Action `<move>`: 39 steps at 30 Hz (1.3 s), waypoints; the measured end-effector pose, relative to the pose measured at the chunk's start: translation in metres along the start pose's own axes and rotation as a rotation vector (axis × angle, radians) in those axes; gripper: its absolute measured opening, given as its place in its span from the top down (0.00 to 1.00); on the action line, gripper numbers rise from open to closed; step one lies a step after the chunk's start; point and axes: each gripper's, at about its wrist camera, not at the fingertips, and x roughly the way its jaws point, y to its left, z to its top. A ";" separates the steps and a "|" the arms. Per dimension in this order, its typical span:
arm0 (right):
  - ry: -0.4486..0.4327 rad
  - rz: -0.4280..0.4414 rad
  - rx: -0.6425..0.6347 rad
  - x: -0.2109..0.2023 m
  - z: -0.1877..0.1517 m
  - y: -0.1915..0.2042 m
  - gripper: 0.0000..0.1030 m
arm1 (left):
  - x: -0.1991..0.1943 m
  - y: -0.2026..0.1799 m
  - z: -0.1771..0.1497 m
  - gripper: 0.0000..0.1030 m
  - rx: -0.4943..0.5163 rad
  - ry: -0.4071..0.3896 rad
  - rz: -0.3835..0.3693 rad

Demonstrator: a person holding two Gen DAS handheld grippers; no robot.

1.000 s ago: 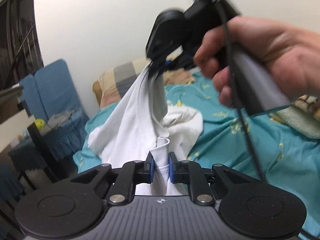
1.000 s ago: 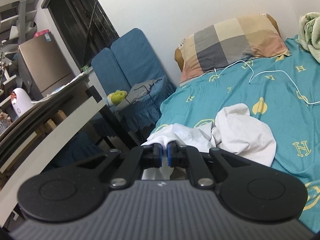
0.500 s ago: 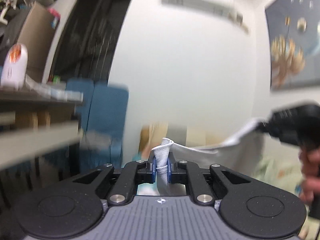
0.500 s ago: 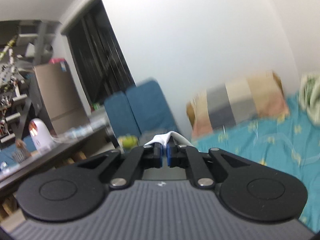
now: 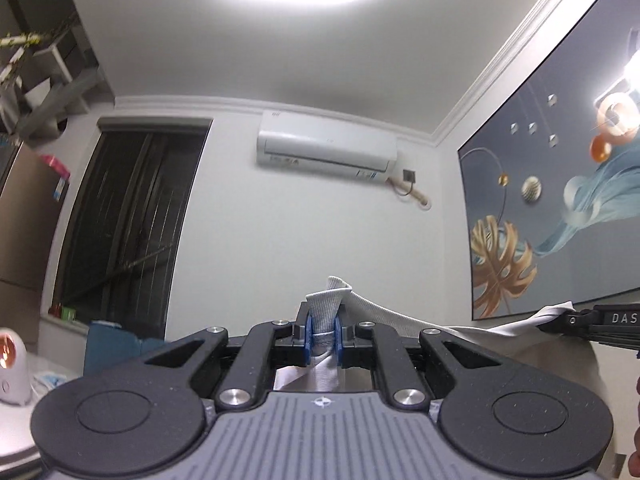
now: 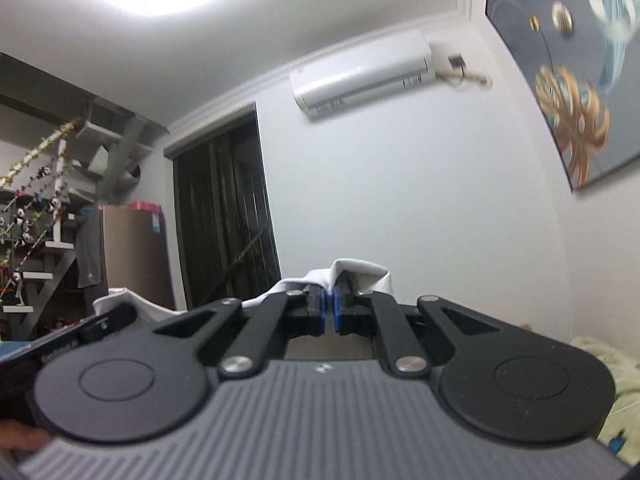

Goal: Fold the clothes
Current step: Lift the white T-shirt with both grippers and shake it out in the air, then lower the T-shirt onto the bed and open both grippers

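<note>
White garment (image 5: 400, 316) pinched by both claws; its body hidden.

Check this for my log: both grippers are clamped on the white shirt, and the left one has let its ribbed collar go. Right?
Not quite. In the left wrist view the left gripper is shut on the ribbed collar of the white shirt. The right gripper is clamped too.

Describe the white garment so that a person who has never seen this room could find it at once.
Start at the air conditioner on the pale wall, then look straight down to the left gripper. The white garment is pinched there, its edge stretching right to the right gripper. It is the only cloth held in the air.
</note>
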 end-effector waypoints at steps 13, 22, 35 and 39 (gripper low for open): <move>0.056 -0.072 -0.043 -0.023 -0.011 0.000 0.93 | -0.002 0.001 -0.049 0.89 -0.053 0.114 -0.031; 0.251 -0.167 0.017 0.112 -0.152 -0.089 0.93 | 0.180 0.045 -0.261 0.89 -0.097 0.356 0.017; 0.593 -0.274 0.138 0.344 -0.467 -0.300 0.93 | 0.491 0.088 -0.688 0.88 -0.079 0.749 0.058; 0.711 -0.277 0.223 0.376 -0.557 -0.346 0.92 | 0.524 0.095 -0.792 0.88 -0.093 0.898 0.077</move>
